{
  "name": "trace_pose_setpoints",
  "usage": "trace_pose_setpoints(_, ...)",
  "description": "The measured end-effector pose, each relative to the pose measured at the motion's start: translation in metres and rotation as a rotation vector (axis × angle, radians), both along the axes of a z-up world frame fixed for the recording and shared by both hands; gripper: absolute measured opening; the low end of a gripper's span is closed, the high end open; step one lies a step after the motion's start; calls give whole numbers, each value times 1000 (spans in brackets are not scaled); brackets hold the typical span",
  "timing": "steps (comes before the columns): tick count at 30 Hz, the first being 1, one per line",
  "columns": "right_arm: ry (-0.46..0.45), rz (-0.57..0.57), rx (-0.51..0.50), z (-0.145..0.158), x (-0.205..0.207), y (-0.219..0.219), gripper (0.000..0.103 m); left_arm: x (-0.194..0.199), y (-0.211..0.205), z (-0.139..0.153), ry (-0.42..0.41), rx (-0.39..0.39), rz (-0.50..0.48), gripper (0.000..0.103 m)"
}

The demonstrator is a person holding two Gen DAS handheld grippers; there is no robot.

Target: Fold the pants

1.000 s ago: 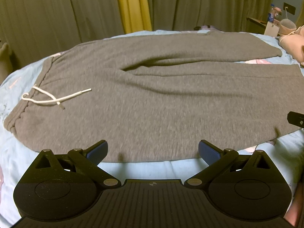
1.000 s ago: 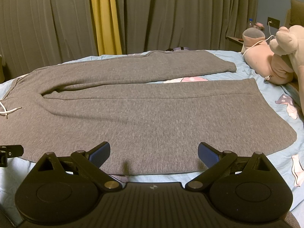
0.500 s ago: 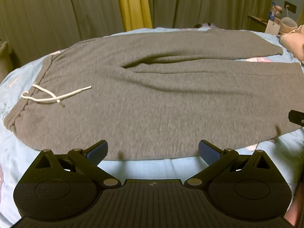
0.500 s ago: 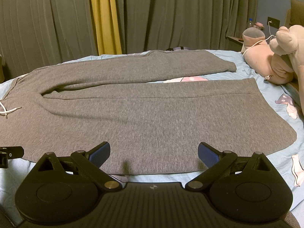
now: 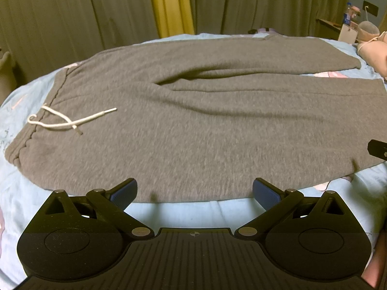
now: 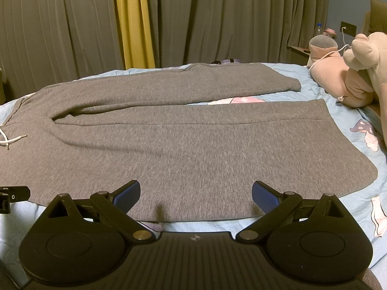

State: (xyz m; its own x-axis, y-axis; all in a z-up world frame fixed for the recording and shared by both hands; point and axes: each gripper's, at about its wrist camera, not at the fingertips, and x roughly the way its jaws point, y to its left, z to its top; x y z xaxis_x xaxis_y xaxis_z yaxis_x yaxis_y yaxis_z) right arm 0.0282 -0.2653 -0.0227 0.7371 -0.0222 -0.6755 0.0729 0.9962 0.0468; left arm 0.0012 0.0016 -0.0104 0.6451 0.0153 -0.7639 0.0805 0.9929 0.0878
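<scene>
Grey sweatpants [image 5: 193,125] lie flat and spread on a light blue bed, waistband at the left with a white drawstring [image 5: 63,123], both legs running right. They also fill the right wrist view [image 6: 183,145]. My left gripper [image 5: 194,193] is open and empty at the near edge of the pants, below the hip. My right gripper [image 6: 196,194] is open and empty at the near edge of the near leg. Each gripper's tip shows at the edge of the other's view.
The light blue bedsheet [image 6: 358,118] shows around the pants. Pink and beige plush toys [image 6: 350,77] lie at the right end of the bed. Grey curtains with a yellow strip [image 6: 133,24] hang behind. A nightstand with a bottle [image 5: 348,17] stands at far right.
The left gripper has risen or tipped slightly, so the pants sit a little lower in its view. The right gripper has hardly moved. Both stay open.
</scene>
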Motion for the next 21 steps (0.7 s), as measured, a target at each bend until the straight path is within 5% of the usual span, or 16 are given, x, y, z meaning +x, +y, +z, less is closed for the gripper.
trace_pose_setpoints(21, 5, 1, -2, -3, -1, 2, 99, 0, 0, -1, 8, 4, 3, 103)
